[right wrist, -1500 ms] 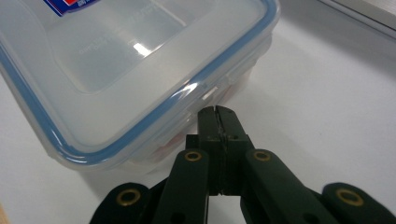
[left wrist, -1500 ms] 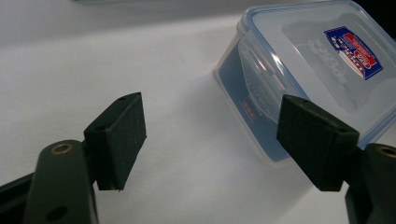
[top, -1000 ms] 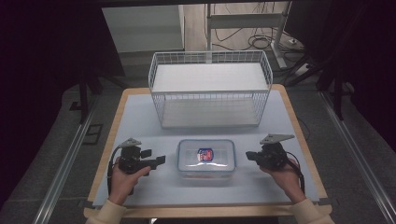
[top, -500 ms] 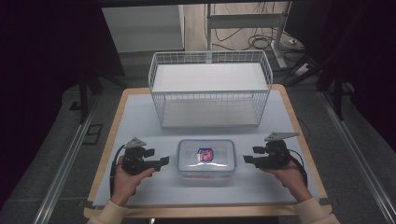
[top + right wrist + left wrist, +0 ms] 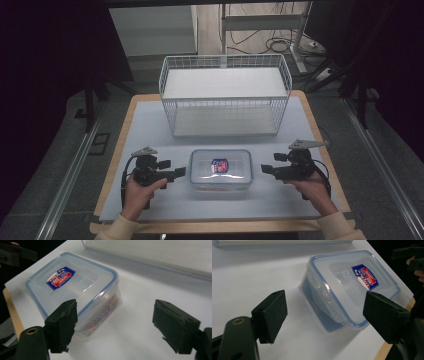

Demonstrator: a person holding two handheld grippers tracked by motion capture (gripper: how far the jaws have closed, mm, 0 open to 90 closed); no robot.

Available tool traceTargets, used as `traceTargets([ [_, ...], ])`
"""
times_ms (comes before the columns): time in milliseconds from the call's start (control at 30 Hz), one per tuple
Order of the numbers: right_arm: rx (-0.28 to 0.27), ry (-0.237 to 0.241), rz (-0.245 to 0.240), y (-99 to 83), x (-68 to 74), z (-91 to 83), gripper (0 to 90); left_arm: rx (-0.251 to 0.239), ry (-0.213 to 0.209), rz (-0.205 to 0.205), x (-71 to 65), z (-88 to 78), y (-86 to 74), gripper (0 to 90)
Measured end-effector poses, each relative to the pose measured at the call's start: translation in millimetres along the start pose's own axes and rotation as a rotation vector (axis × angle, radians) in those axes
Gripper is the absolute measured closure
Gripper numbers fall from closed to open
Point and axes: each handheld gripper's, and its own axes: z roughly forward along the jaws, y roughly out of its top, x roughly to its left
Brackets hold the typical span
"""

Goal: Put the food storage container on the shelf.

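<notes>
A clear plastic food box [image 5: 220, 169] with a blue-rimmed lid and a red and blue label lies flat on the white table mat, near the front edge. My left gripper [image 5: 179, 172] points at the box's left end, a short gap away, and stands open. In the left gripper view the box [image 5: 347, 287] lies ahead between the spread jaws of my left gripper [image 5: 325, 315]. My right gripper [image 5: 267, 169] faces the box's right end, also open and apart from it. In the right gripper view the box [image 5: 75, 287] sits ahead-left of my right gripper [image 5: 115, 325].
A white wire basket [image 5: 225, 95] with a white floor stands behind the box at the back of the mat. The wooden table edge [image 5: 210, 226] runs along the front. Dark floor, rails and cables surround the table.
Both grippers have moved inward toward the ends of the box, the left one rightward and the right one leftward. The box has stayed in place.
</notes>
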Motion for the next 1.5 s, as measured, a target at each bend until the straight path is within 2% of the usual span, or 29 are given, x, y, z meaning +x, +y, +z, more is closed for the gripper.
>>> traceTargets([
  [67, 0.015, 0.022, 0.015, 0.9, 0.2, 3.6, 16.9, 0.011, -0.023, -0.016, -0.3, 6.9, 2.9, 19.1],
  [233, 0.013, 0.045, 0.024, 1.6, 2.4, 4.3, 16.9, 0.023, -0.040, -0.016, -2.0, 14.7, 7.6, 18.5],
  [267, 0.008, 0.055, 0.026, 2.4, 3.3, 3.7, 16.9, 0.037, -0.056, -0.029, -2.2, 20.2, 9.2, 18.4],
  [367, 0.008, 0.055, 0.029, 3.2, 4.2, 3.8, 16.8, 0.056, -0.072, -0.057, -1.5, 28.6, 10.3, 19.4],
  [533, 0.015, 0.047, 0.025, 3.0, 4.6, 5.0, 16.8, 0.087, -0.096, -0.075, 2.6, 37.2, 9.9, 18.1],
  [633, 0.017, 0.039, 0.023, 2.8, 4.0, 5.6, 16.9, 0.097, -0.129, -0.112, 6.6, 42.0, 8.2, 17.3],
  [900, 0.023, 0.032, 0.024, 2.2, 3.2, 6.0, 17.1, 0.126, -0.198, -0.148, 8.9, 51.1, 6.1, 18.4],
  [1167, 0.052, 0.041, 0.034, 0.1, 3.0, 11.6, 17.0, 0.151, -0.208, -0.145, 9.9, 55.8, 4.9, 20.2],
  [1300, 0.072, 0.060, 0.057, -1.1, 2.2, 14.8, 15.8, 0.161, -0.207, -0.139, 8.8, 57.7, 4.2, 20.5],
  [1333, 0.080, 0.077, 0.075, -2.0, 1.9, 17.4, 15.2, 0.161, -0.209, -0.141, 9.0, 57.7, 4.1, 21.0],
  [1500, 0.094, 0.109, 0.109, -3.4, 2.4, 25.4, 14.5, 0.160, -0.226, -0.161, 11.5, 57.8, 3.3, 22.4],
])
